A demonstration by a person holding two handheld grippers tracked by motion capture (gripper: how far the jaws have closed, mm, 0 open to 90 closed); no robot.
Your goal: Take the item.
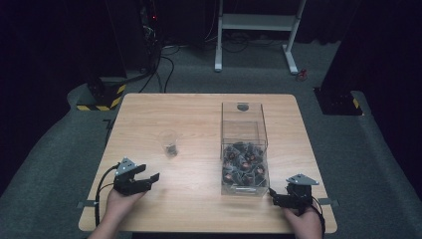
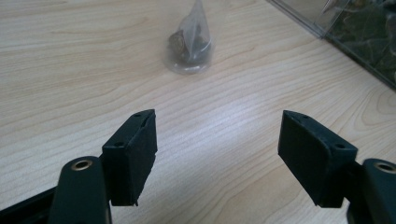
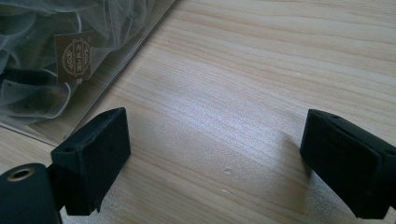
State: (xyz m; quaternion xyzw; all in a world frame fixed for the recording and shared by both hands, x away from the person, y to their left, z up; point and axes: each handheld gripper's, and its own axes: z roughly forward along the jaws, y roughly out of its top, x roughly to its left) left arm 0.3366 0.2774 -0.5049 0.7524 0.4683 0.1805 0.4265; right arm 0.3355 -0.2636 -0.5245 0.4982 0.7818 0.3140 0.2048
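A clear plastic cup stands mid-table with a mesh tea bag of dark leaves inside it. To its right is a tall clear box holding several such bags. My left gripper is low at the table's front left, open, nothing between its jaws, pointing toward the cup, which stands well ahead of it. My right gripper is open at the front right, just beside the box's near corner, with bare wood between its pads.
The wooden table has bare surface between the cup and the front edge. Beyond the far edge stand a white desk frame, cables on the floor and a yellow-black striped base.
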